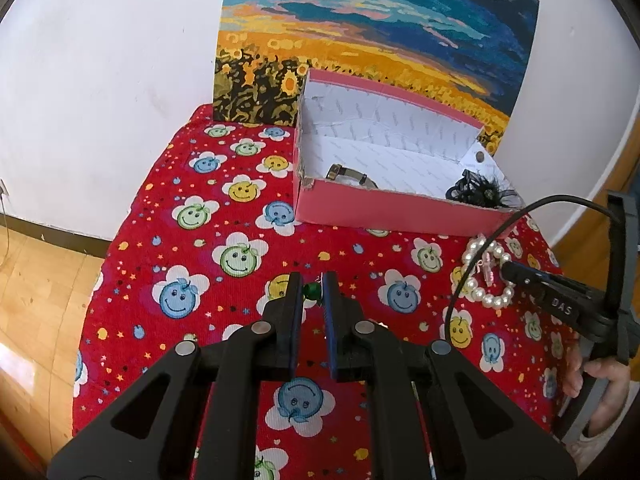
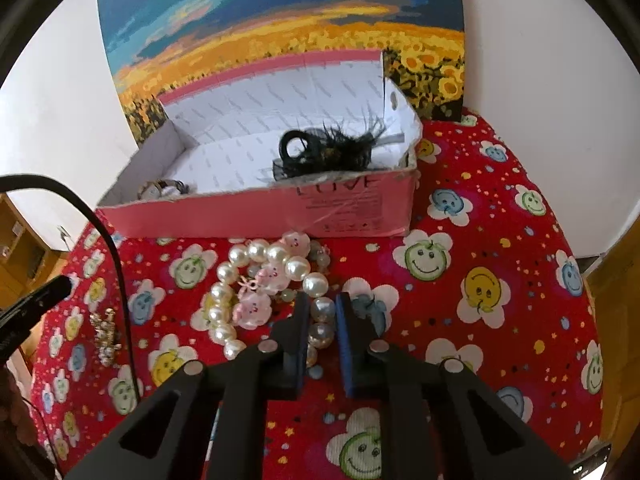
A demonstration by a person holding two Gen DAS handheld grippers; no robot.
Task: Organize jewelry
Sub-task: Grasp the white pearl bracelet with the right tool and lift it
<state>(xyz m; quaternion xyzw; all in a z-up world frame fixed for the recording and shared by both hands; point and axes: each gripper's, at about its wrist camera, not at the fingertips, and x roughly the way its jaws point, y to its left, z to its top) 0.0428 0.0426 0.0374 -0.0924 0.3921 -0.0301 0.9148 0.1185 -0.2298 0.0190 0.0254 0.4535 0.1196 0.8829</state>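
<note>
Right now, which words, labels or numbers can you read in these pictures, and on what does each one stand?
"DAS": white letters on the black body of the right claw.
"LOVE": black letters on the pink box, top half cut off by the torn rim.
Small print and symbols below it: too small to read.

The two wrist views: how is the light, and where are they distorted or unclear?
Left wrist view: even daylight, soft shadows; fisheye bends the painting and the pink box; the green item between the left tool fingers is small and unclear. Right wrist view: the same bending; the pearl bracelet shines with small highlights; the right tool is slightly soft.
</note>
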